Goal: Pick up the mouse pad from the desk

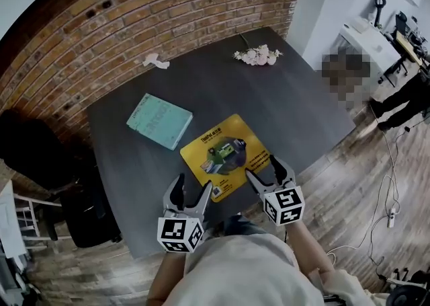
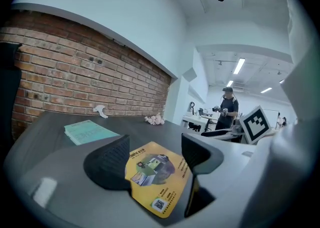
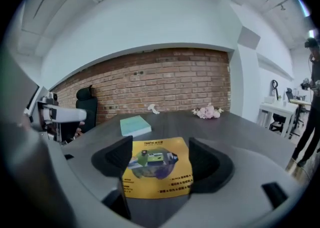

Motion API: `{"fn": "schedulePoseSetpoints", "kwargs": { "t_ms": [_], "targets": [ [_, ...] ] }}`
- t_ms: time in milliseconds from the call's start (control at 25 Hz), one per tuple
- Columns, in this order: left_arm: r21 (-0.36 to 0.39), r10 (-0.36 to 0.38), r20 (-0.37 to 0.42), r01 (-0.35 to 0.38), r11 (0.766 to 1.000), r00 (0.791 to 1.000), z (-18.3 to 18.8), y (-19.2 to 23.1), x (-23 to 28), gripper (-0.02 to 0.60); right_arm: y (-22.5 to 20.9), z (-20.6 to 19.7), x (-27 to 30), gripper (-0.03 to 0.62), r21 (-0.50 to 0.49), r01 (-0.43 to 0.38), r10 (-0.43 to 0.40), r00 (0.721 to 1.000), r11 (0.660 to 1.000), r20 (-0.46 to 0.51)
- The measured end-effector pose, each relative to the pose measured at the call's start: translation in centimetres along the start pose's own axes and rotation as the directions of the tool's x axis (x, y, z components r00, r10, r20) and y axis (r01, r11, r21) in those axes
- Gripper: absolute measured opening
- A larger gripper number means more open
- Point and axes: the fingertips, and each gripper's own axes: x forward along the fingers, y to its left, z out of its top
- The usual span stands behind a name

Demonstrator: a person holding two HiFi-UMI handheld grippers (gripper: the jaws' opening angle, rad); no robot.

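A yellow mouse pad [image 1: 227, 155] with a printed picture lies flat on the dark desk [image 1: 201, 89], near its front edge. My left gripper [image 1: 193, 192] hovers open just off the pad's near left corner. My right gripper [image 1: 264, 173] hangs open over the pad's near right edge. In the left gripper view the mouse pad [image 2: 154, 176] shows between the spread jaws of that gripper [image 2: 152, 154]. The right gripper view has the mouse pad [image 3: 157, 173] framed by the open jaws of the right gripper [image 3: 160, 153]. Nothing is held.
A teal book [image 1: 159, 120] lies left of the pad. Pink flowers [image 1: 257, 56] and a crumpled white tissue [image 1: 156, 62] sit near the far edge by the brick wall. A black chair [image 1: 40, 157] stands at the left. A person [image 2: 227, 112] stands in the office beyond.
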Motion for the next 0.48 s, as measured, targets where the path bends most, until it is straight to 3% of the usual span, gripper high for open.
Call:
{"fn": "schedulePoseSetpoints", "kwargs": {
  "t_ms": [280,480],
  "targets": [
    [-0.006,0.042,-0.009,-0.042,0.999,0.999,-0.1,0.1,3.0,0.311,-3.8,-3.3,5.8,0.354,-0.011,-0.054,0.052,0.992,0.999,-0.117],
    [-0.007,0.072,-0.020,-0.073,0.997,0.997,-0.3,0.3,3.8,0.311,-5.4,-6.6,9.0,0.354,-0.003,-0.085,0.082,0.970,0.996,-0.231]
  ]
}}
